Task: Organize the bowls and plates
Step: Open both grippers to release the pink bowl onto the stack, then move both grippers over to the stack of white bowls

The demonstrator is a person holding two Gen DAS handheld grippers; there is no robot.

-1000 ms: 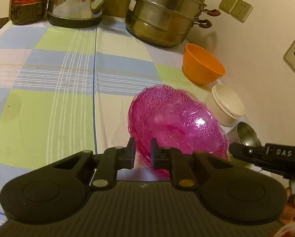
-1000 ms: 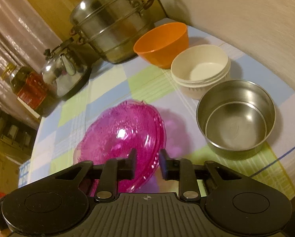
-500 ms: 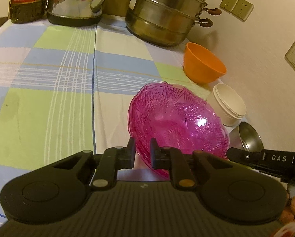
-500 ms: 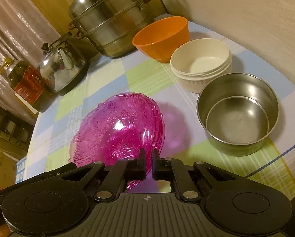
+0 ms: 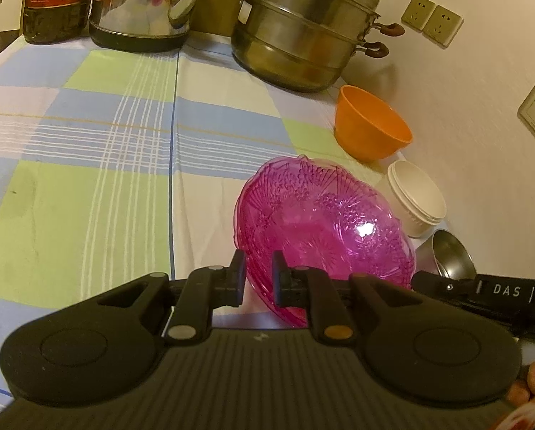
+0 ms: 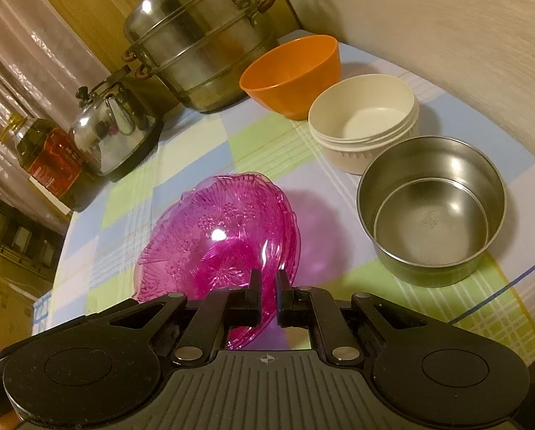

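Starting with the big stuff: a checked tablecloth [image 5: 88, 165] covers the table, with a steel steamer pot [image 6: 196, 50] parked at the back by the wall, out of the way. Along the wall sit an orange bowl [image 6: 296, 71], white tub [image 6: 364, 118] and steel bowl [image 6: 432, 208], lined up like a sorted row. The pink glass plate [image 5: 321, 225] is tilted beside them, left gripper [image 5: 258, 276] and right gripper [image 6: 267, 297] both clamped on its near rim, probably for a steady carry.
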